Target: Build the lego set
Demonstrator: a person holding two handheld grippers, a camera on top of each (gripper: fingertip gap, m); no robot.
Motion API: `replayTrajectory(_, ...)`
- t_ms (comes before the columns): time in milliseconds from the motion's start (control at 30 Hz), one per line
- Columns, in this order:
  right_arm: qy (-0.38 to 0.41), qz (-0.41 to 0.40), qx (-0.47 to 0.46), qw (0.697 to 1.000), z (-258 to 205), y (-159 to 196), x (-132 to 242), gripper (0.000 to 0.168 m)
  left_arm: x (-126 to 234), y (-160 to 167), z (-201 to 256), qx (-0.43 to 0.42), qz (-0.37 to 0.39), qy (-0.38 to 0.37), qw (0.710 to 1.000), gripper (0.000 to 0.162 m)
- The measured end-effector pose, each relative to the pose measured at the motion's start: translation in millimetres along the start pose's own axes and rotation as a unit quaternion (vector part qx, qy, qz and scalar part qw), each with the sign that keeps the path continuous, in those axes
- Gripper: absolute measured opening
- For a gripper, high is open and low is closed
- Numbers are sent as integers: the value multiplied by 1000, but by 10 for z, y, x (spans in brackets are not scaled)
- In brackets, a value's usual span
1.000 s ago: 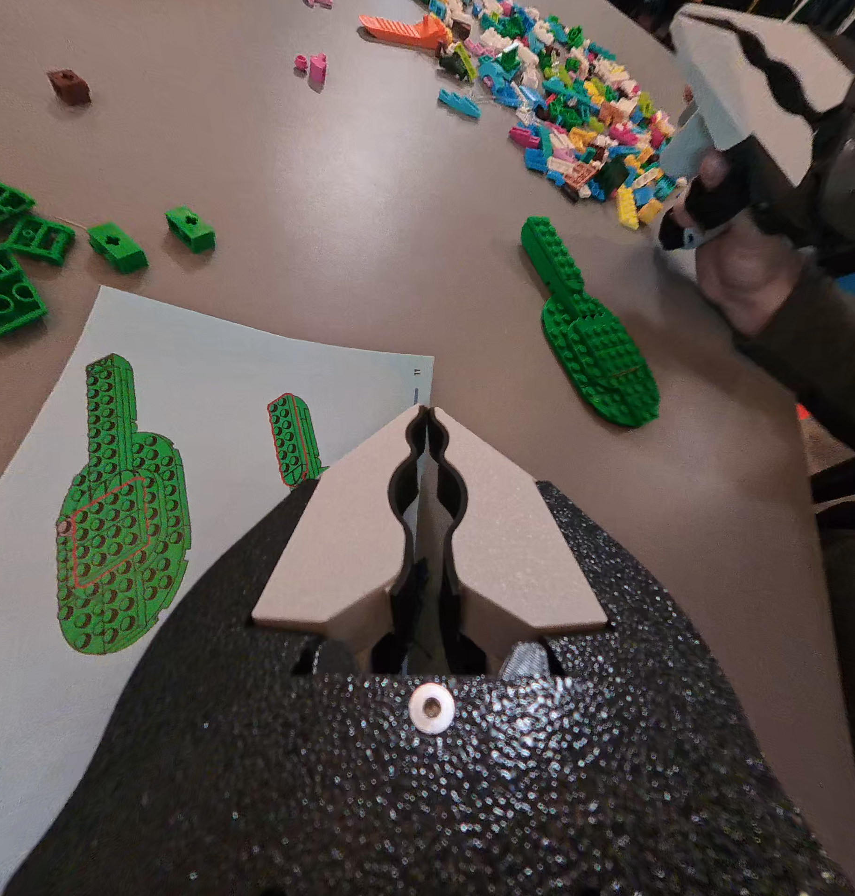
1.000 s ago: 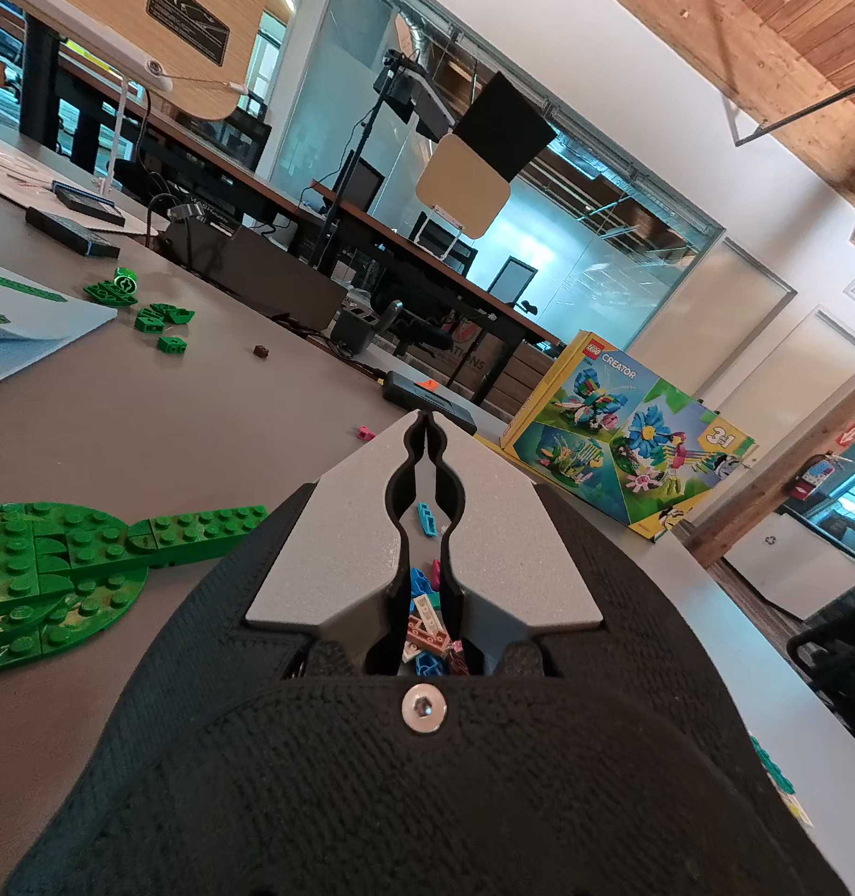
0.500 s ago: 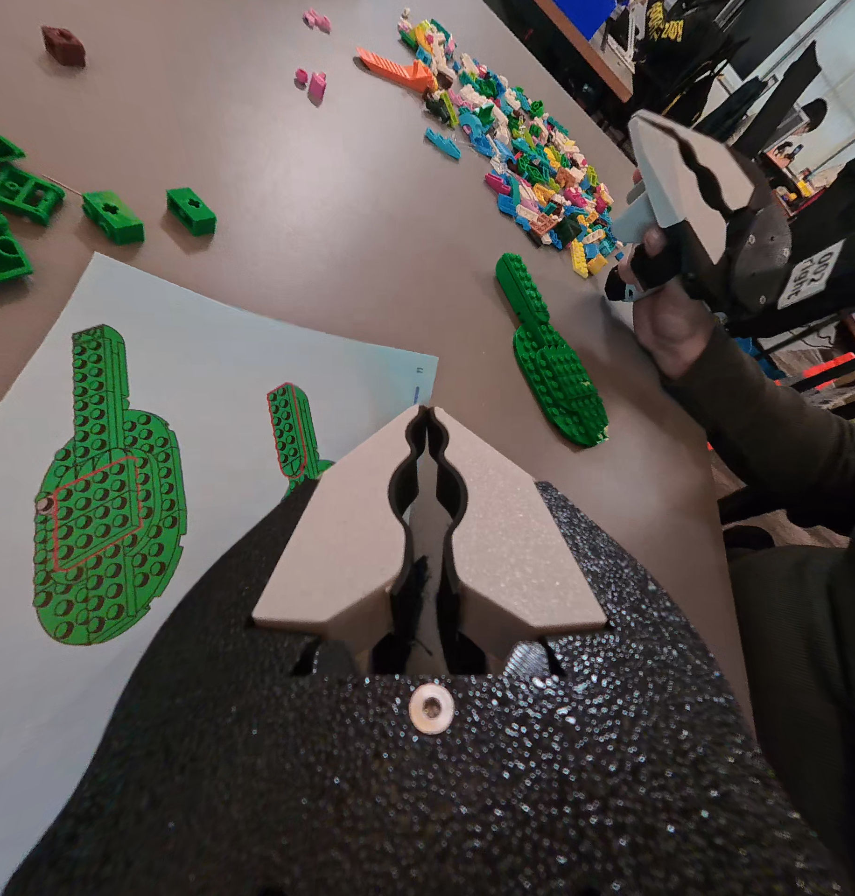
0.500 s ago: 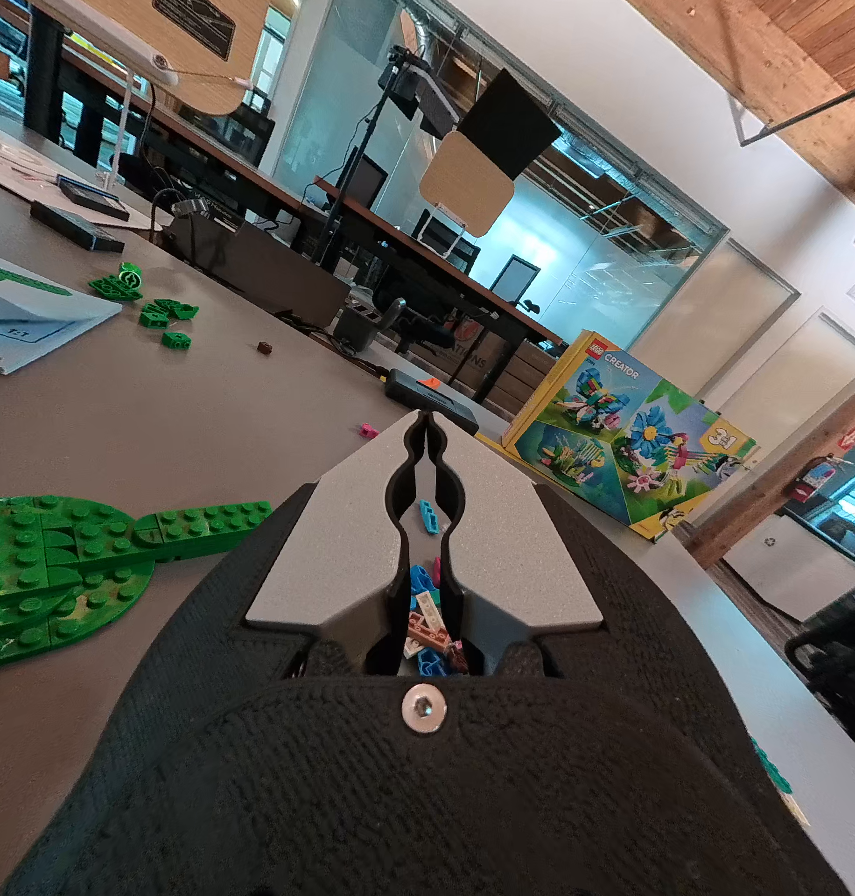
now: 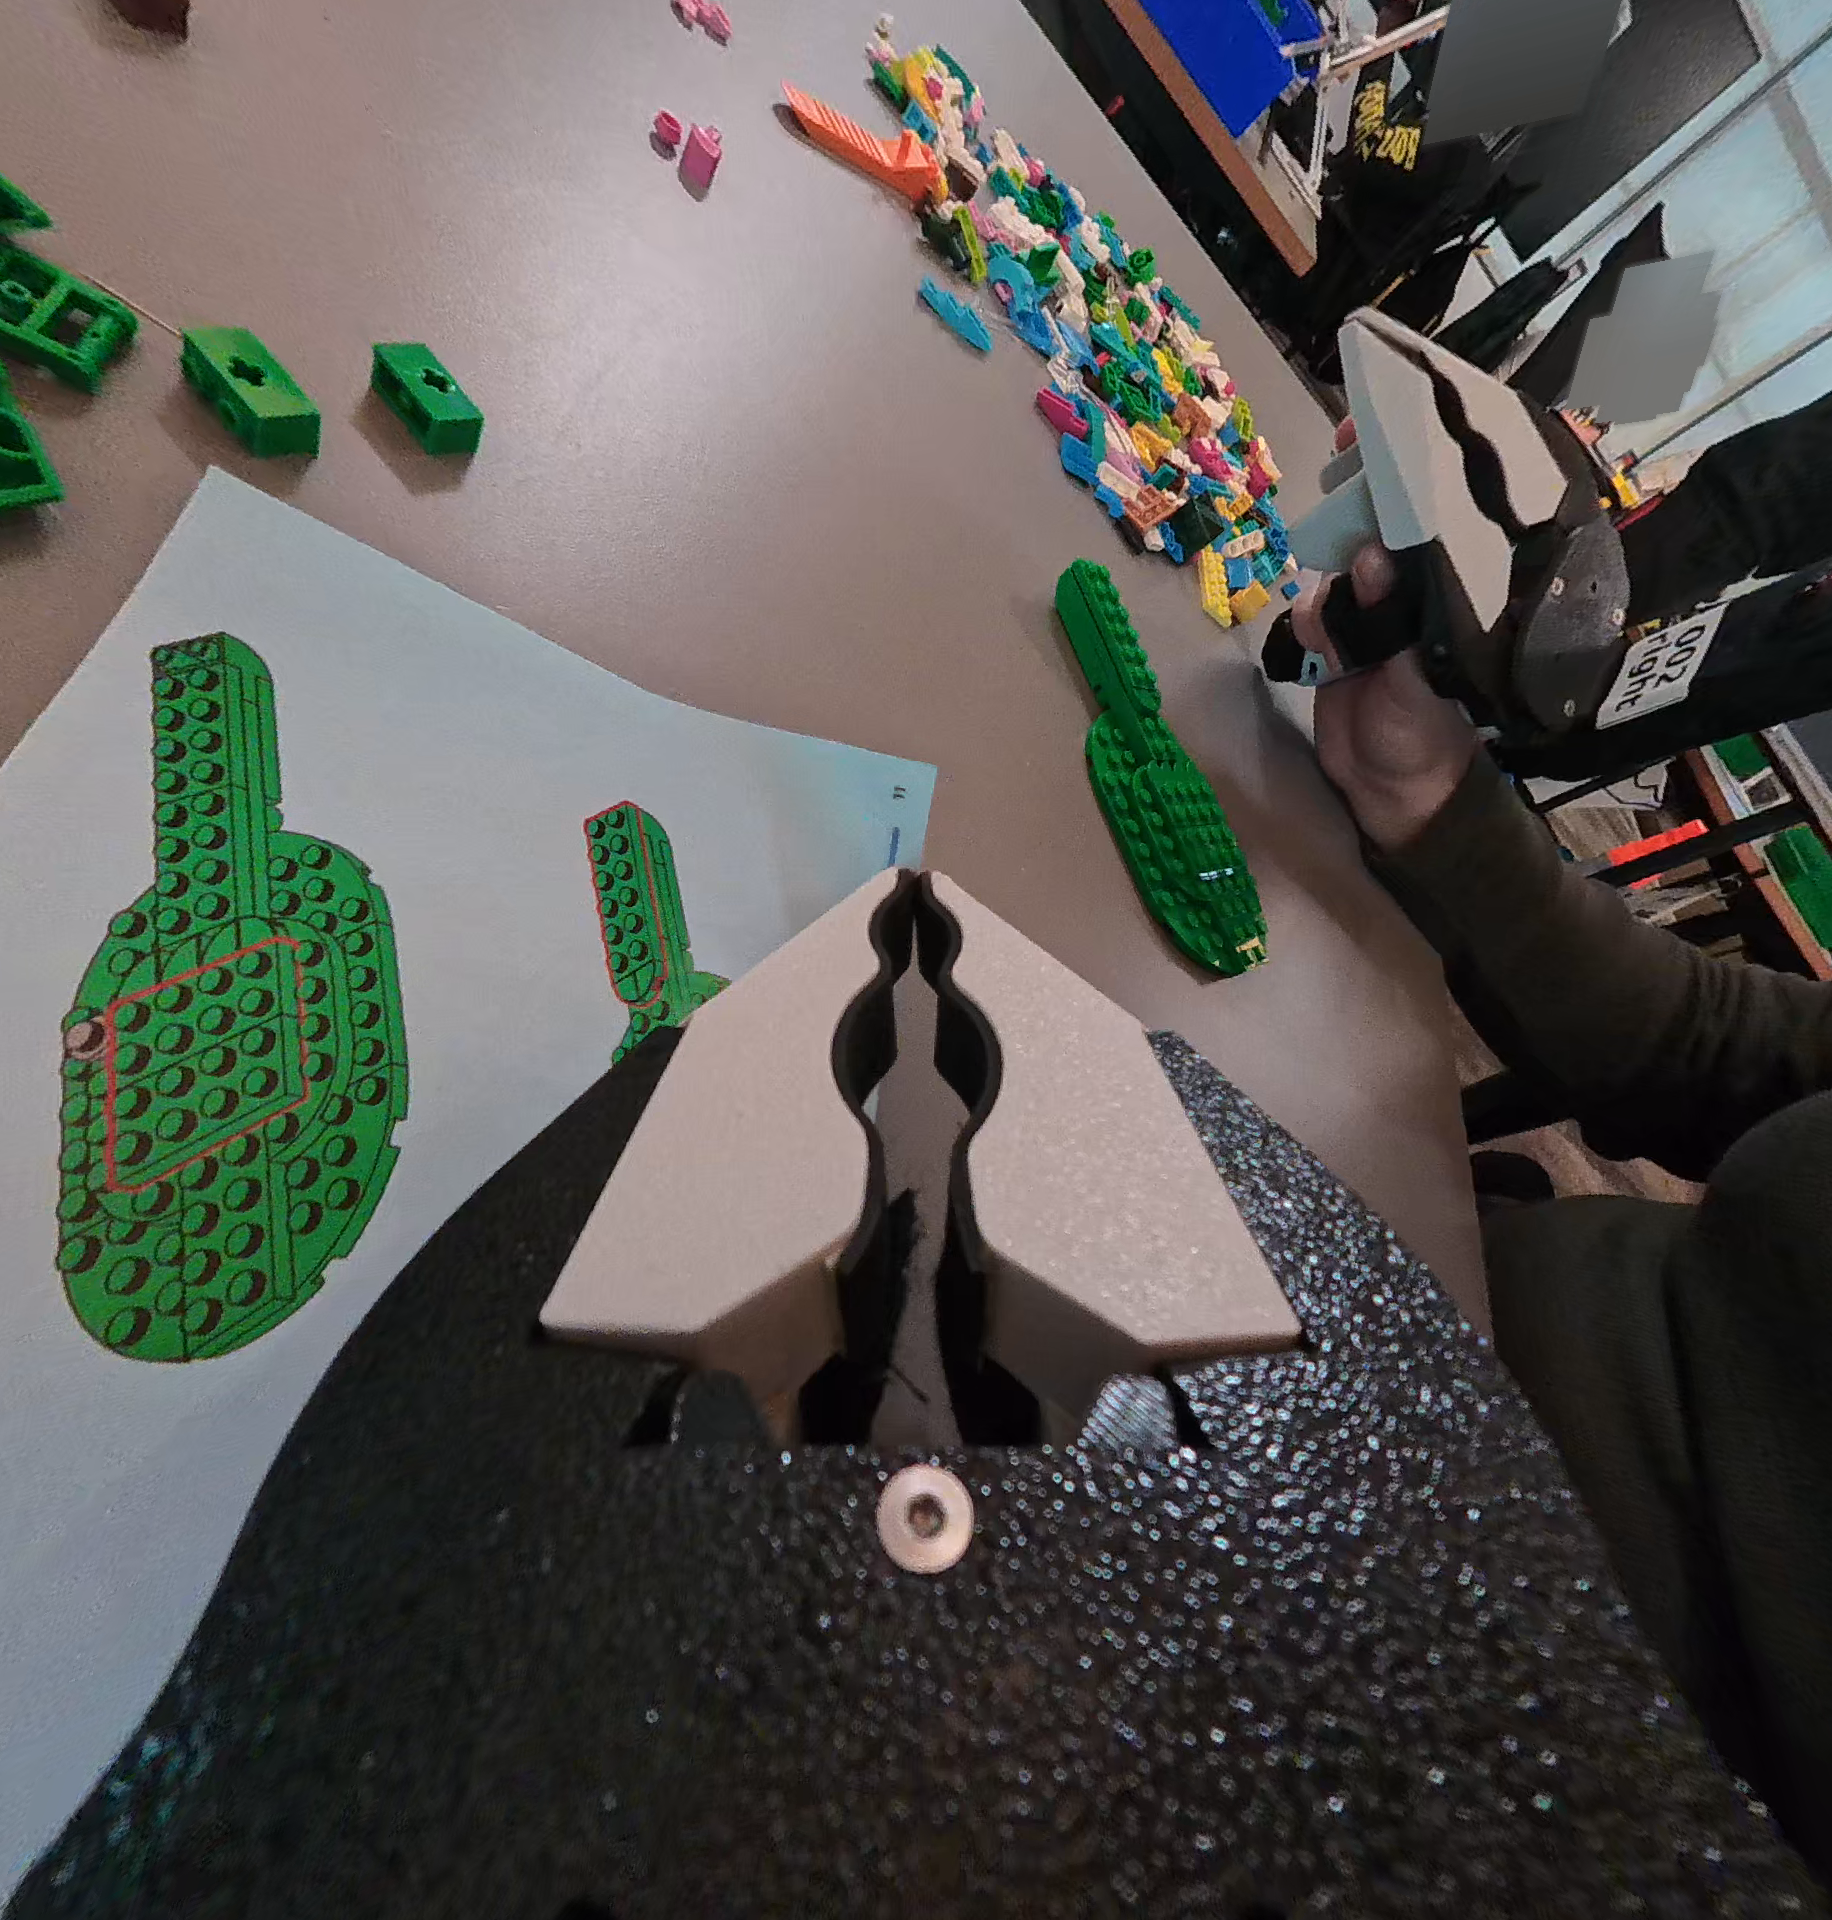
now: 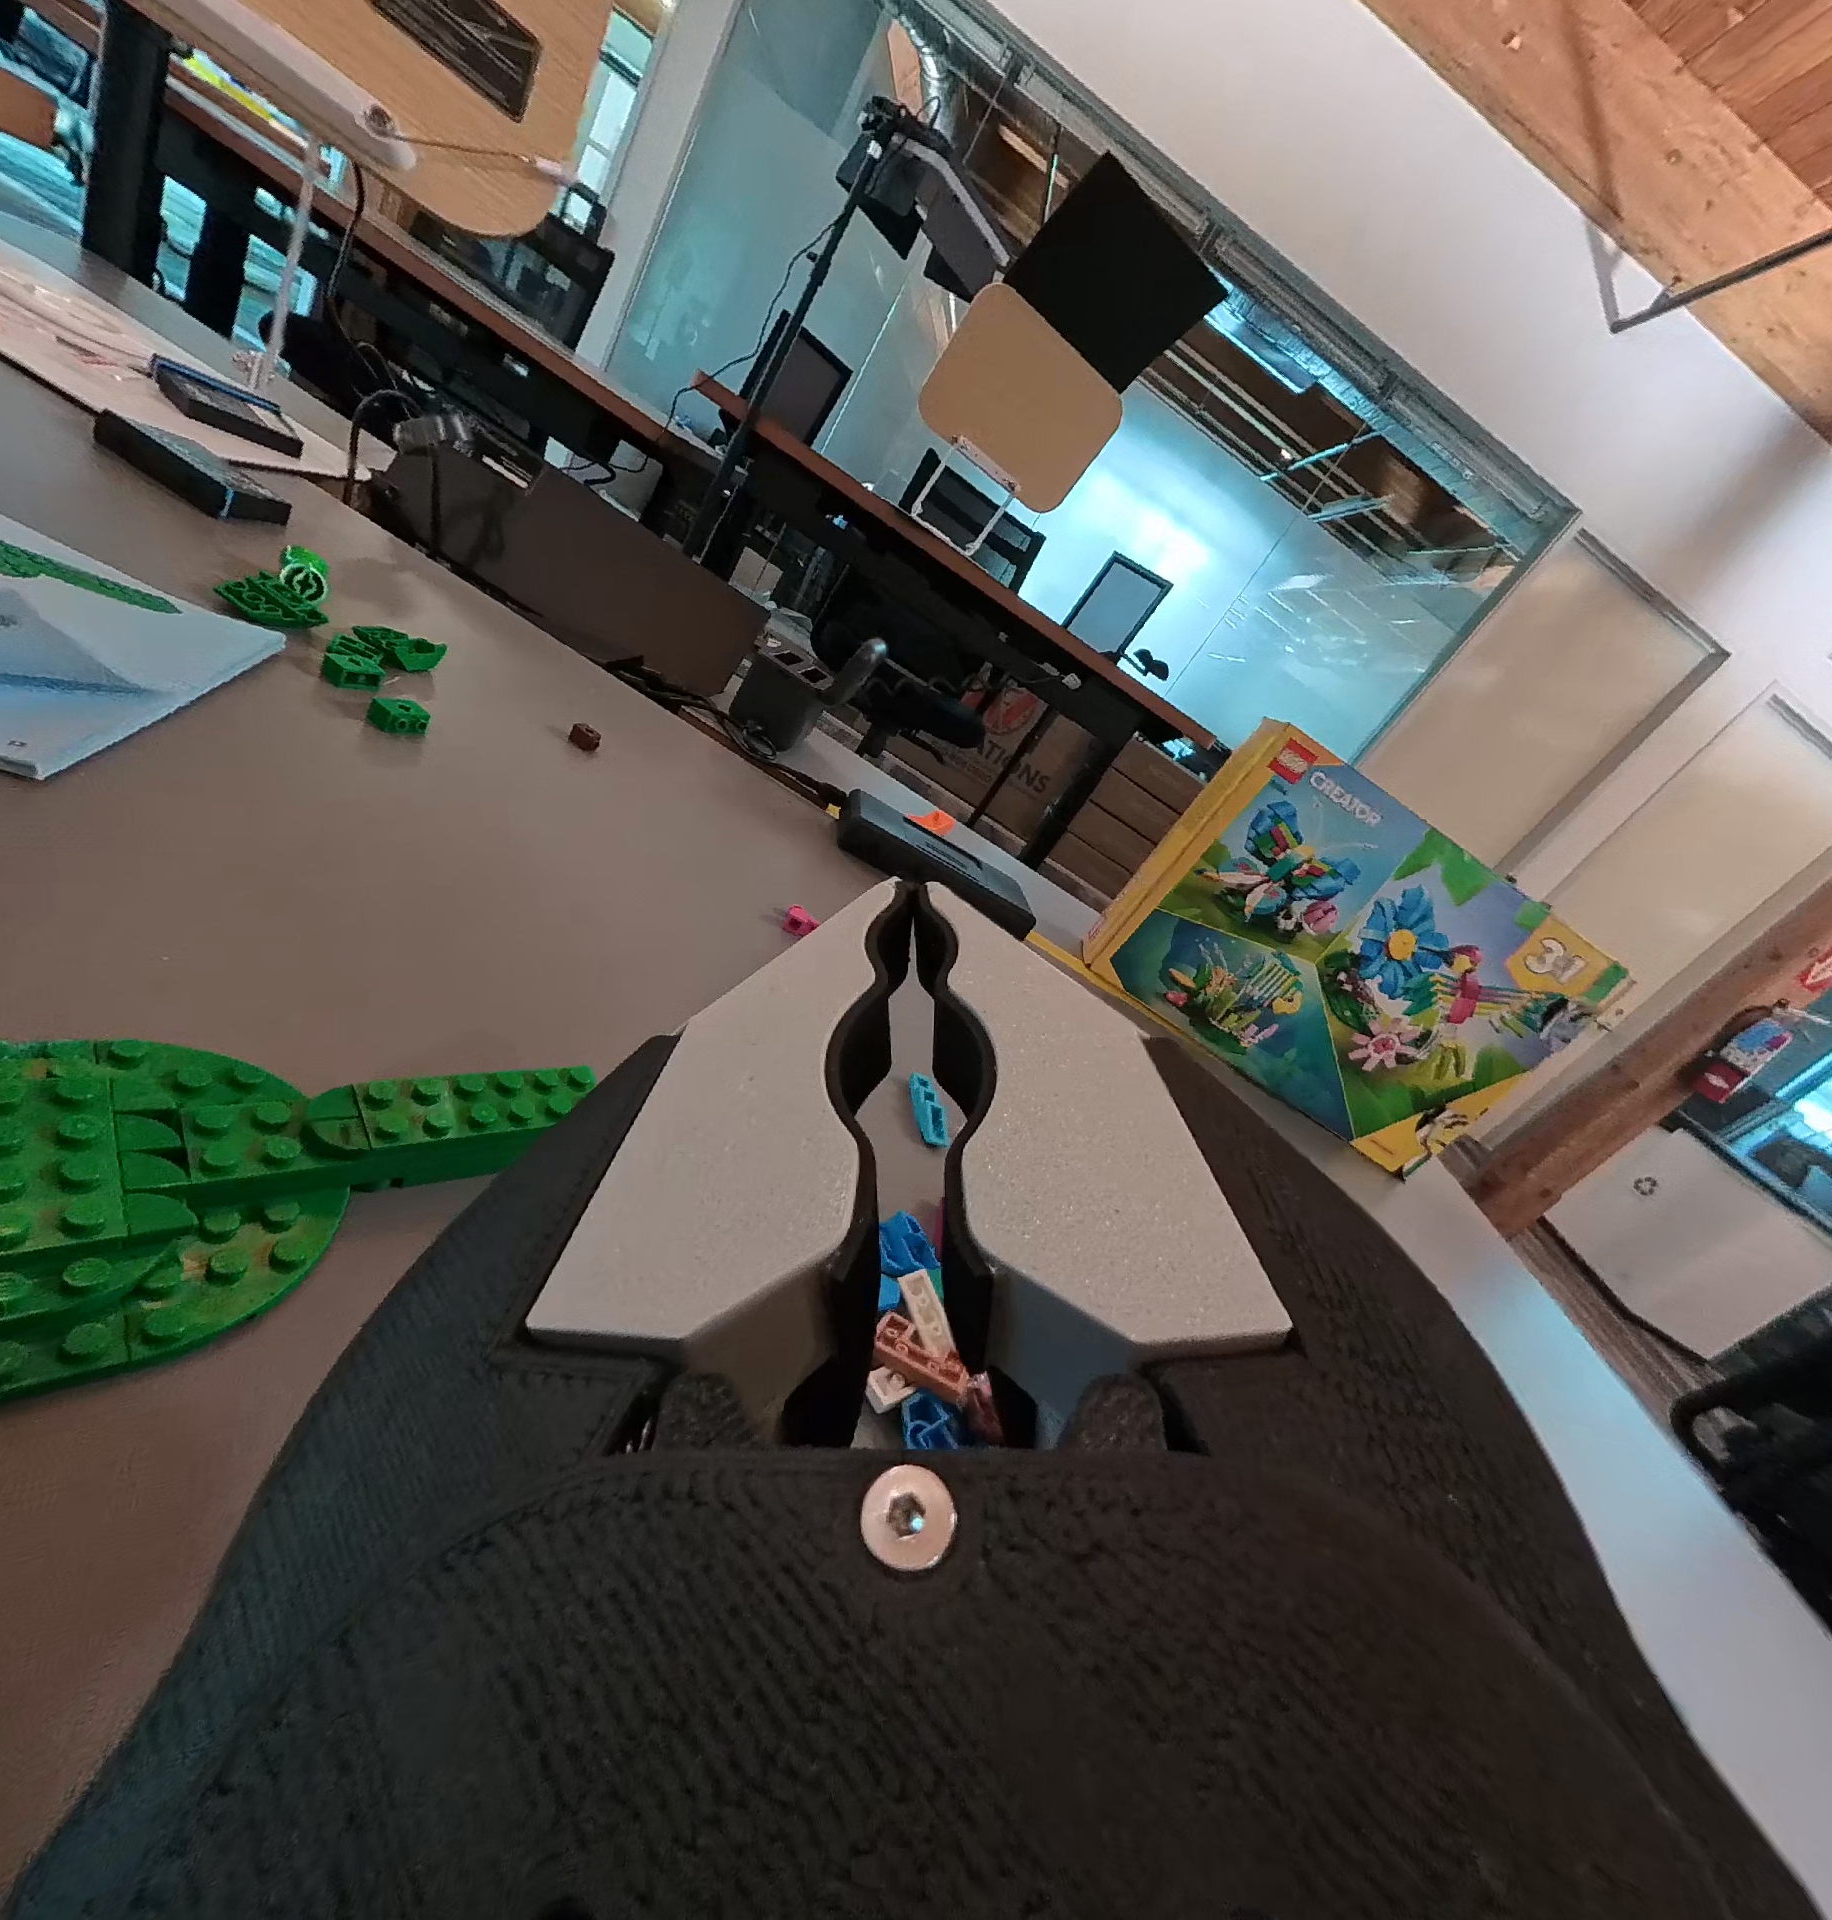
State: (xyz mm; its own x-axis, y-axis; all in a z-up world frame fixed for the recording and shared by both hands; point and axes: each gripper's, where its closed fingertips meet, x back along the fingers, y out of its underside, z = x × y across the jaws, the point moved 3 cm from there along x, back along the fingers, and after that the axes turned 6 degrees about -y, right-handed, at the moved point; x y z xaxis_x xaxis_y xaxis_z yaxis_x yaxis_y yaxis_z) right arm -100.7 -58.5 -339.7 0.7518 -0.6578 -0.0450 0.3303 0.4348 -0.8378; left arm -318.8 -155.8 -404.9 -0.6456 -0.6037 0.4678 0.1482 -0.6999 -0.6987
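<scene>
A green leaf-shaped lego build point(image 5: 1161, 800) lies flat on the brown table; it also shows at the left of the right wrist view point(image 6: 143, 1184). My left gripper point(image 5: 914, 883) is shut and empty above the open instruction booklet point(image 5: 455, 790). My right gripper point(image 6: 912, 896) is shut and empty, raised and tilted up over the pile of mixed coloured bricks point(image 5: 1120, 364); it shows in the left wrist view point(image 5: 1452, 457) held in a hand to the right of the build. Loose green bricks point(image 5: 247, 390) lie beyond the booklet.
An orange brick separator point(image 5: 860, 140) and two pink pieces point(image 5: 688, 151) lie at the far side. The lego box point(image 6: 1348, 966) stands on the table's far right. A small brown brick point(image 6: 584, 736) and black devices point(image 6: 190, 478) lie farther back. The table edge runs along the right. The grippers' ends are close to 20 centimeters from one another.
The left gripper has drawn back and swung, so the build and the right gripper look farther off. The right gripper has tilted slightly. Both stay shut.
</scene>
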Motion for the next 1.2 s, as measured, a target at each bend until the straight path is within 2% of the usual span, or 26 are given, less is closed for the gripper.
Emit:
replayTrajectory(100, -24, 4, 41, 999, -166, -121, -44, 0, 31, -28, 8, -6, 17, -2, 1000, 0)
replayTrajectory(200, -175, 5, -2, 984, -743, -464, -199, 0, 55, -30, 23, -13, 25, -4, 1000, 0)
replayTrajectory(267, -291, -66, -53, 953, -1183, -523, -376, 0, 69, -25, 37, -13, 26, 3, 1000, 0)
replayTrajectory(433, -422, -207, -185, 863, -1733, -446, -736, 0, 138, -31, 71, -12, 39, 28, 999, 0)
replayTrajectory(533, -452, -230, -190, 841, -1910, -459, -788, 0, 212, -76, 133, -10, 62, 54, 997, 0)
replayTrajectory(633, -468, -201, -204, 836, -2054, -616, -866, 0, 376, -167, 284, -19, 96, 77, 992, 0)
replayTrajectory(733, -476, -204, -199, 832, -2198, -703, -944, 0, 637, -220, 431, -56, 128, 63, 988, 0)
replayTrajectory(833, -483, -194, -210, 828, -2283, -784, -994, 0, 876, -188, 388, -79, 143, -2, 987, 0)
replayTrajectory(1000, -486, -206, -195, 826, -2465, -831, -1073, 0, 1375, -126, 418, -74, 211, -88, 971, 0)
replayTrajectory(1067, -512, -181, -206, 815, -2612, -974, -1061, 0, 1584, -28, 378, -64, 224, -138, 963, 0)
replayTrajectory(1200, -538, -122, -167, 817, -2908, -1307, -1078, 0, 2047, 193, 260, -33, 260, -244, 934, 0)
